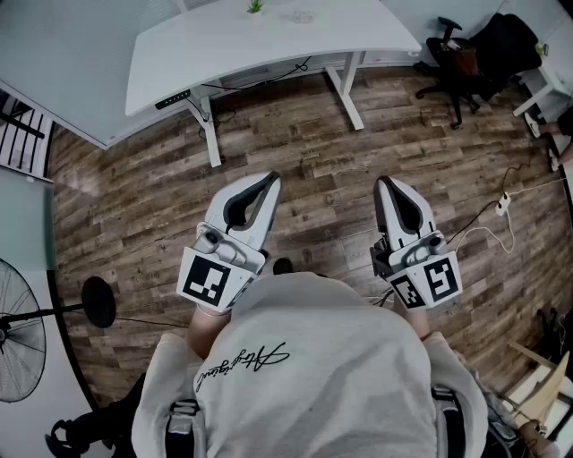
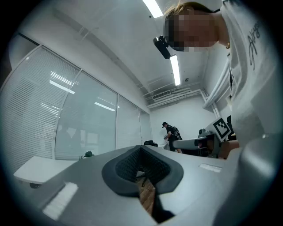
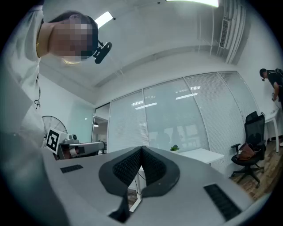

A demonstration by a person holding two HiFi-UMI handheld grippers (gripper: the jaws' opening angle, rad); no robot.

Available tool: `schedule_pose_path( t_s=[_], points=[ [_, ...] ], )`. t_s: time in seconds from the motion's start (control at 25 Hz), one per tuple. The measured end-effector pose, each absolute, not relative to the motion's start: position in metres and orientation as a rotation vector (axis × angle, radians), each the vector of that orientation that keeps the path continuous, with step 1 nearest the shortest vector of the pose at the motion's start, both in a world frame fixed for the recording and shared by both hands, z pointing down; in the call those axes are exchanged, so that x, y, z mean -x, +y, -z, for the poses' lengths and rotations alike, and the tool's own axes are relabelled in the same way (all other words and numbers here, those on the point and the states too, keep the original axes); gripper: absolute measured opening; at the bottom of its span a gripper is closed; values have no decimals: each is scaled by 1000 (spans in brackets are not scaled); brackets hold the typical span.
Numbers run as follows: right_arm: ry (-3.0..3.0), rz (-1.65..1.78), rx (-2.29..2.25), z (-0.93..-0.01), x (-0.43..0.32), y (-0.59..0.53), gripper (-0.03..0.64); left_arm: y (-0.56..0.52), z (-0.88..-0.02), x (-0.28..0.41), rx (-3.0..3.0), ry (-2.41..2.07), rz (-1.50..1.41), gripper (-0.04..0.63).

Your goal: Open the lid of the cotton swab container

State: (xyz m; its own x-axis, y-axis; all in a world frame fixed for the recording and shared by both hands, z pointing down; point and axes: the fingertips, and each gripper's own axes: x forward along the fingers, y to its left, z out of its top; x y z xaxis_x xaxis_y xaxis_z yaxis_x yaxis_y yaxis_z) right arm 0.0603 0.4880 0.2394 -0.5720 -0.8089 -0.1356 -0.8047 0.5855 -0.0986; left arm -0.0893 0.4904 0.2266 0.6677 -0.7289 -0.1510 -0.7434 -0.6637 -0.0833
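Holding both tools close in front of the chest, the person has the left gripper point(image 1: 270, 182) and the right gripper point(image 1: 384, 184) pointing forward and slightly upward, side by side and well apart from each other. Each pair of jaws is pressed fully together with nothing caught between them (in each gripper's own view the ribbed pads point(image 3: 127, 167) meet at the tip, with only the room beyond). This reads as a rest pose: nothing lies within reach, so the fingers have no reason to be spread.

No view shows the cotton swab container in a form I can identify. Just ahead of the fingertips is bare wooden floor point(image 1: 295, 143). Farther beyond them stands a white desk point(image 1: 269, 49) with a small plant point(image 1: 255, 6) and a pale object too small to name. By my judgement the task has not begun. The container must first be found and approached, perhaps at that desk.
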Motion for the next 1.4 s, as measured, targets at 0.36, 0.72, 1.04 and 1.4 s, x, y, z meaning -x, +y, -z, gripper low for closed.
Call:
schedule_pose_path(
  t_s=[0.36, 0.72, 1.04, 1.4],
  points=[
    [2654, 45, 1349, -244, -57, 485, 0, 488, -231, 91, 2726, 1200, -122, -3],
    [2669, 28, 1334, -242, -56, 483, 0, 483, -225, 83, 2732, 1202, -133, -3],
    [2679, 35, 1320, -247, -51, 482, 2, 482, -231, 84, 2735, 1189, -117, -3],
    [2678, 28, 1322, -247, -48, 480, 17, 477, -234, 84, 2758, 1204, -118, 34]
  ],
)
